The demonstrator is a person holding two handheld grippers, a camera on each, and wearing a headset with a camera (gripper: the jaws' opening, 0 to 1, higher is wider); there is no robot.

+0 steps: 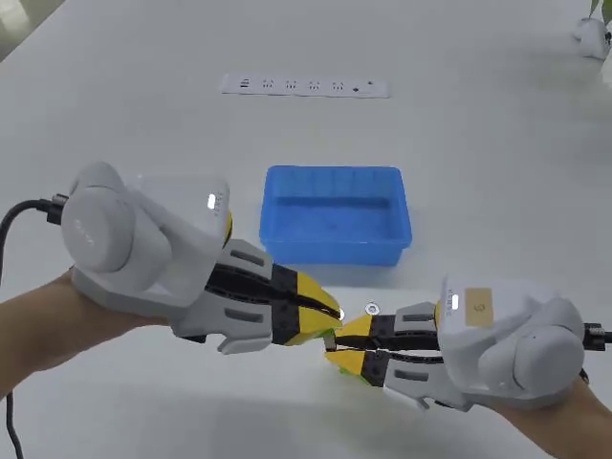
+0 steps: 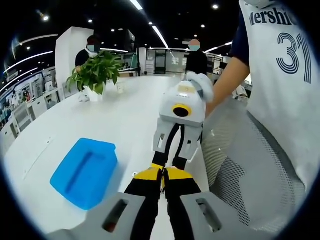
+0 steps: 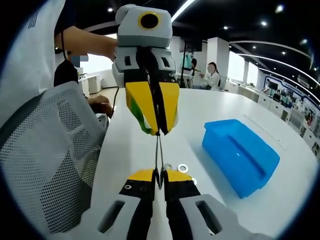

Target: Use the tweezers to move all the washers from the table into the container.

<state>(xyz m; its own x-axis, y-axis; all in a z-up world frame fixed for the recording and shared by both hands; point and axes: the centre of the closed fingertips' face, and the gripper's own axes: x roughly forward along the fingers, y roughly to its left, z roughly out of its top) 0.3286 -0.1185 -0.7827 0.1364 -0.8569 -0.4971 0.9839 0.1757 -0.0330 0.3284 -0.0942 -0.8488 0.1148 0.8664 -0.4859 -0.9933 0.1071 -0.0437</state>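
Left claw and right claw clamp tweezers; washer lies outside blue container.

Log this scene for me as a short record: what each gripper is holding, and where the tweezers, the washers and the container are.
left gripper: fingers shut on one end of the tweezers
right gripper: fingers shut on the other end, tip to tip with the left gripper
washers: a few, flat on the table beside the gripper tips
container: blue, open-topped, beyond the grippers; no washers seen inside
power strip: farther back on the table
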